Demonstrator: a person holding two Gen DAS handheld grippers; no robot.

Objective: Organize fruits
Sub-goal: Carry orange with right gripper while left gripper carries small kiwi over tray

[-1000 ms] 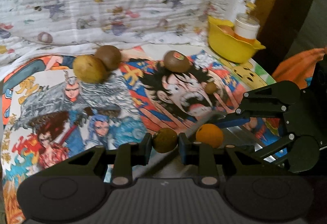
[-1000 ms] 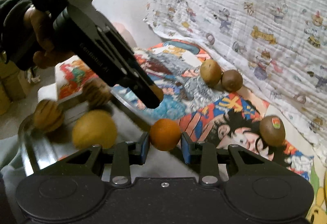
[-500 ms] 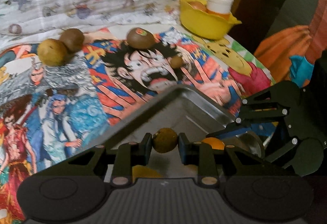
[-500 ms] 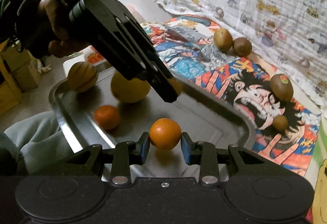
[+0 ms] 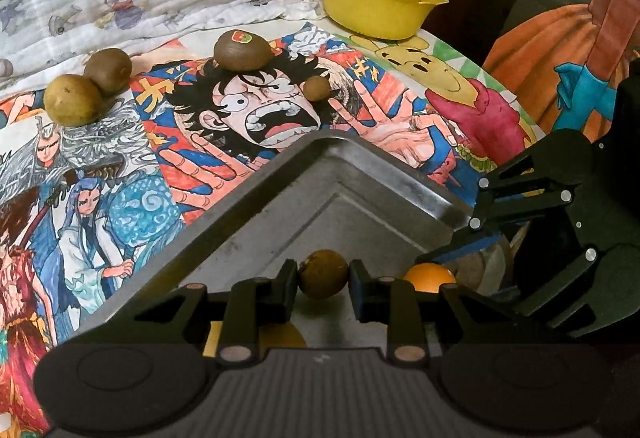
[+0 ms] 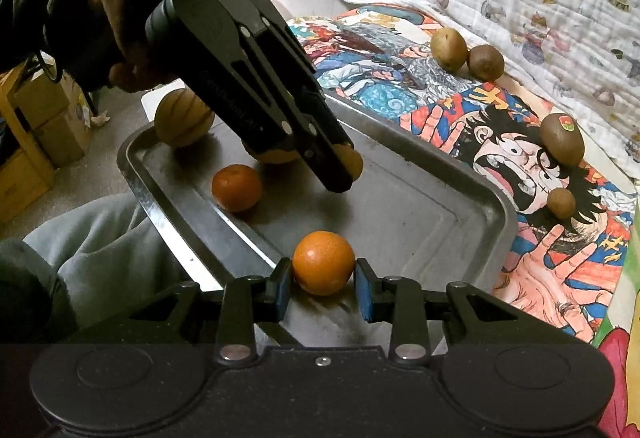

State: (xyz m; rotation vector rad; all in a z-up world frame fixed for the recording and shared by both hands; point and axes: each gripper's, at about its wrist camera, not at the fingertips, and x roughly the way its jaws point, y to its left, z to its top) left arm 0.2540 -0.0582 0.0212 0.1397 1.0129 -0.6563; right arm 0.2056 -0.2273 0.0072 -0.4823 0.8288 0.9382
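Note:
My left gripper is shut on a small brown round fruit, held just above the metal tray. My right gripper is shut on an orange over the tray's near side. In the right wrist view the left gripper, held by a hand, hangs over the tray's middle with its brown fruit at the tips. A second orange, a ribbed tan fruit and a yellow fruit lie in the tray.
On the cartoon-print cloth lie a stickered kiwi, a small brown fruit, another kiwi and a yellow-green fruit. A yellow bowl with a white cup stands at the back. A grey-trousered leg lies left of the tray.
Both grippers have moved from the cloth's edge to over the tray, each still holding its fruit. The tray now fills the lower middle of both views.

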